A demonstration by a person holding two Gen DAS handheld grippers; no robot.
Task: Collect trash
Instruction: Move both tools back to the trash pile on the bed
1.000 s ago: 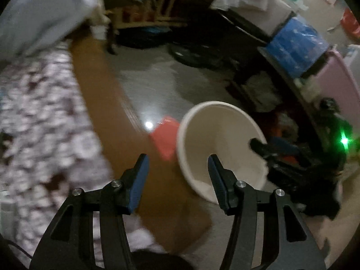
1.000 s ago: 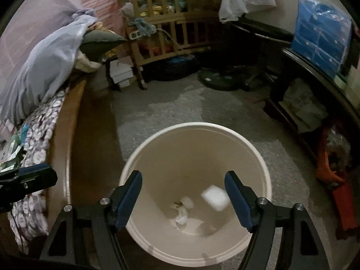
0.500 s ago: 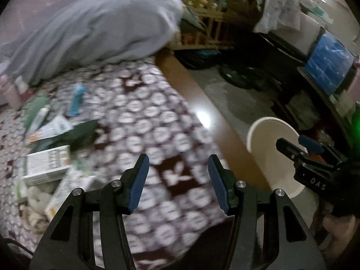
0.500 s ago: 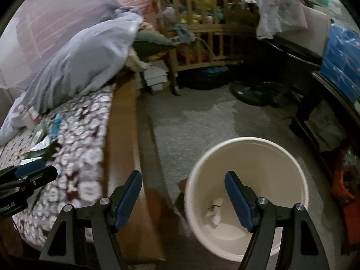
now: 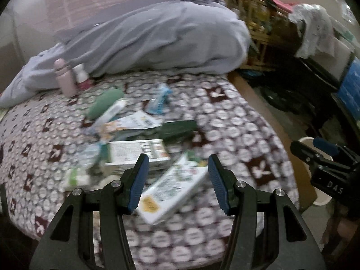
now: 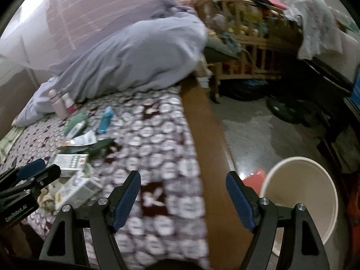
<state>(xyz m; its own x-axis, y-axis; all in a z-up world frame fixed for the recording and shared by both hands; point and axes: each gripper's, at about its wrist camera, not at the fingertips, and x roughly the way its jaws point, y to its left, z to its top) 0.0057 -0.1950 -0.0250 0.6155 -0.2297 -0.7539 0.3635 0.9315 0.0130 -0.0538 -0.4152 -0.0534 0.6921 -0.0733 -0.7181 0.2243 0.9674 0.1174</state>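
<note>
Left tool [image 5: 175, 180]: having swung from bin [image 6: 301, 193] to bed [image 5: 236, 121], now hovering apart over carton [image 5: 171, 189]; right tool [image 6: 183, 198]: apart, empty, following; next pickup beginning.

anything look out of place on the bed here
Yes: a litter of cartons, wrappers and a flat printed box lies strewn askew across the patterned bedspread, while the white bin stands apart on the floor beside the bed.
</note>
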